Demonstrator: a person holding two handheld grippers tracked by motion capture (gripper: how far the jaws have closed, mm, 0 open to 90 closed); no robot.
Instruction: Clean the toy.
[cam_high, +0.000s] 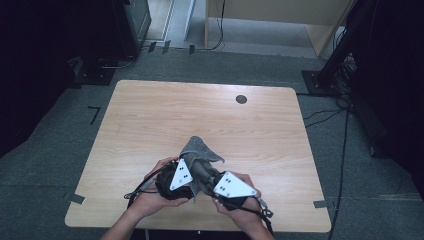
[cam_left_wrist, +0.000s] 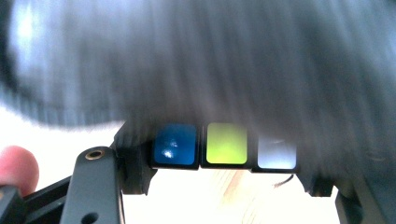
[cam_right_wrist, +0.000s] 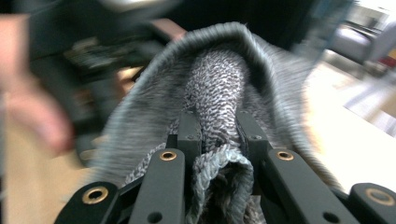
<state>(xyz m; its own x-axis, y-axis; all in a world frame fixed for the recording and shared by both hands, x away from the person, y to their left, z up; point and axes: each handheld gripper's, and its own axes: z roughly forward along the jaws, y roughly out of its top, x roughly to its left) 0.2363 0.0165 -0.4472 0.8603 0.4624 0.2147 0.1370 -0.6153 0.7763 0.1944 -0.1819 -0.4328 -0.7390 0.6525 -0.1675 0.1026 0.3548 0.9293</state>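
Grey cloth bunched at the table's near edge, right gripper pinching a knitted fold between closed jaws, left gripper clamped tight, cloth draped over it, hands side by side.

The high view looks forward and down from above the near edge of the wooden table, far enough off to take in the whole top and the floor around it. The right gripper view sits low, just behind its own black jaws, facing a grey knitted cloth at very close range, the table blurred beyond it. The left gripper view is closer still to the cloth, with table wood below. All three share the cloth.
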